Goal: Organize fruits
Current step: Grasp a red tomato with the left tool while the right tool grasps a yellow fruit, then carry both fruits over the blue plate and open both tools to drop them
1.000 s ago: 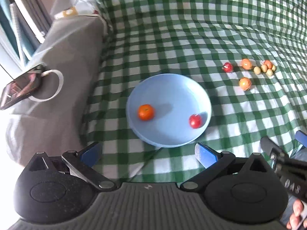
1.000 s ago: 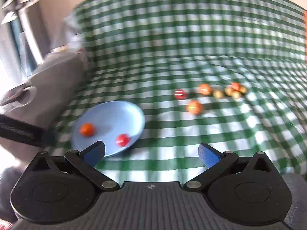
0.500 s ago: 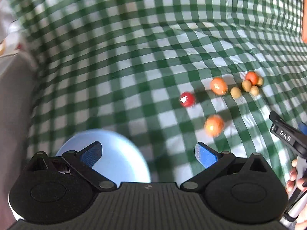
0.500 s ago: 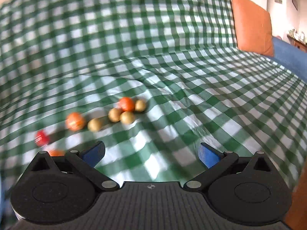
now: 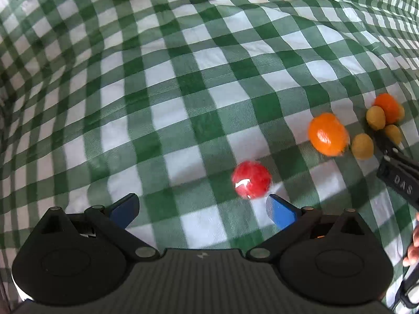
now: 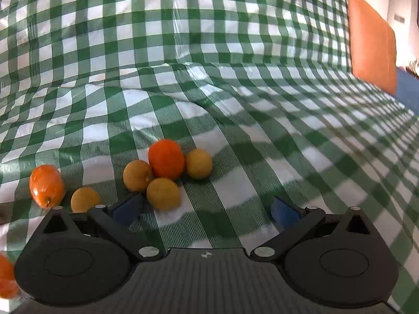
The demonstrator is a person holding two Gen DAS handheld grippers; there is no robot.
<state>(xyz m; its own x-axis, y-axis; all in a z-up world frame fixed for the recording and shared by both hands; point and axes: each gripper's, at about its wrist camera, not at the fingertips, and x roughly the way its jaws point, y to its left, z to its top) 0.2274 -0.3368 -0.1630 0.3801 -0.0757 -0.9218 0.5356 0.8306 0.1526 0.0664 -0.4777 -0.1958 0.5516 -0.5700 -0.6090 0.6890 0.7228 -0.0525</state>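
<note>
The left gripper (image 5: 201, 210) hung with its jaws wide apart over the green checked cloth (image 5: 183, 83), a round red fruit (image 5: 251, 179) lying just ahead of its right blue fingertip (image 5: 279, 213). The right gripper (image 6: 207, 209) was equally spread beside a touching cluster of small yellow fruits (image 6: 163, 193). An oval orange fruit (image 6: 46, 185) lay left of them, its long axis tilted, stem end toward the camera.

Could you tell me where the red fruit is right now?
In the left wrist view, the red fruit lies on the checked cloth, just ahead of the open left tool.
</note>
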